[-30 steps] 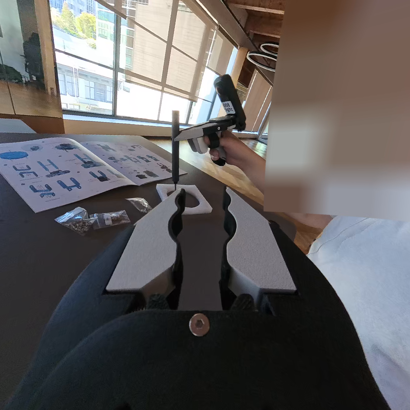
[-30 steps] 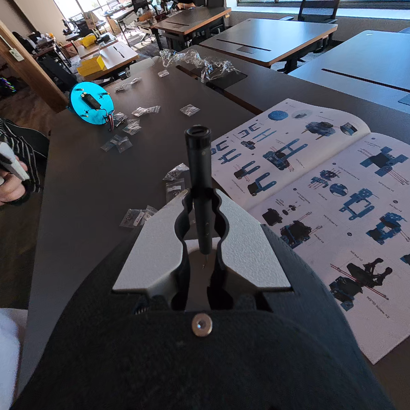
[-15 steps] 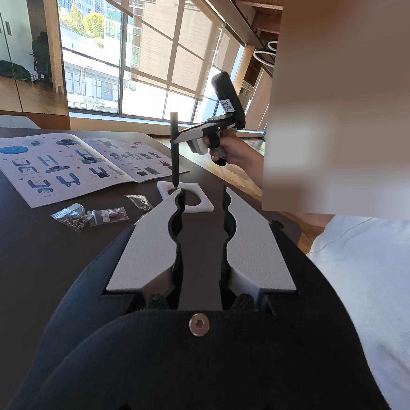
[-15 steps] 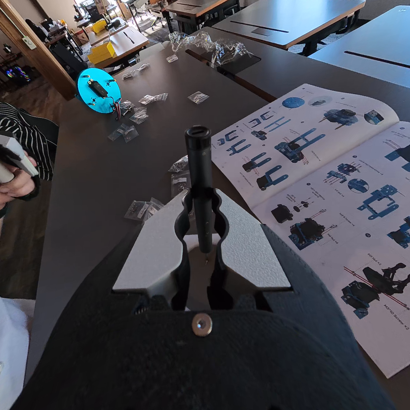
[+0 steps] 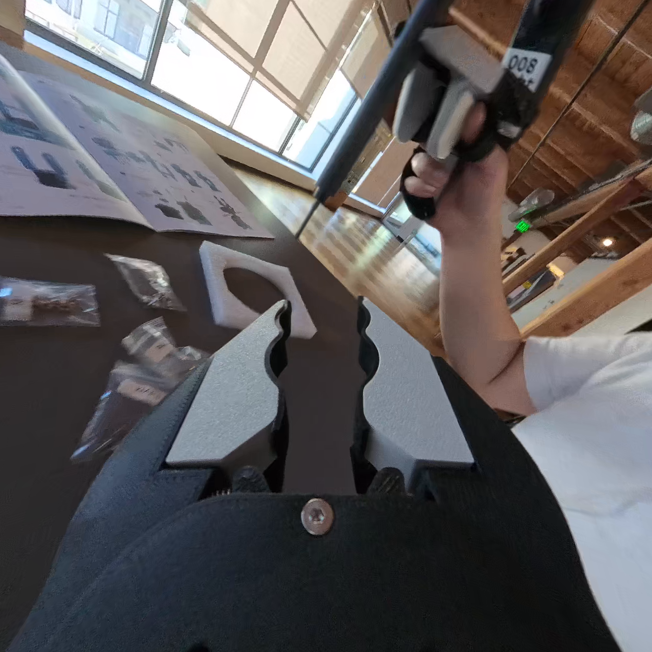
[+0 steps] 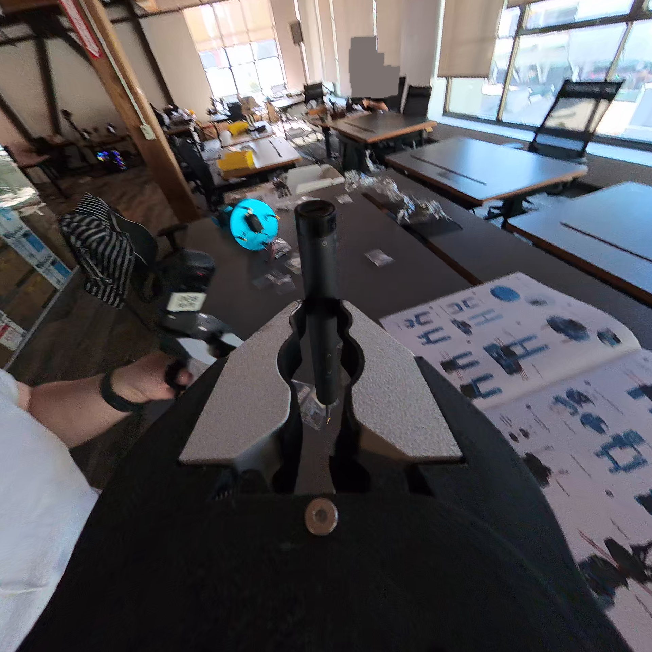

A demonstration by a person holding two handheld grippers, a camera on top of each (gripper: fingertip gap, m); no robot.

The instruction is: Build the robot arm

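My right gripper (image 6: 320, 307) is shut on a dark pen-shaped electric screwdriver (image 6: 317, 282), held upright with its bit pointing down. The same gripper (image 5: 420, 42) and screwdriver (image 5: 356, 130) show in the left wrist view, raised well above the dark table (image 5: 53, 388). My left gripper (image 5: 323, 307) is open and empty, low over the table. A white foam square with a round hole (image 5: 247, 282) lies just beyond its left fingertip. Several small clear bags of parts (image 5: 144, 282) lie to its left. The left gripper also shows in the right wrist view (image 6: 197, 324), held in a hand.
An open instruction booklet (image 5: 88, 158) (image 6: 529, 370) lies on the table. A cyan round plate with a servo (image 6: 253, 229) and more small bags (image 6: 278, 278) lie farther along. A chair with a striped garment (image 6: 98, 247) stands beside the table. Other tables (image 6: 476, 173) stand behind. My hands' fingertips stand some 15 centimeters from each other.
My right gripper has lifted the screwdriver off the foam square and tilted it. My left gripper has moved forward and tilted, closer to the foam and bags.
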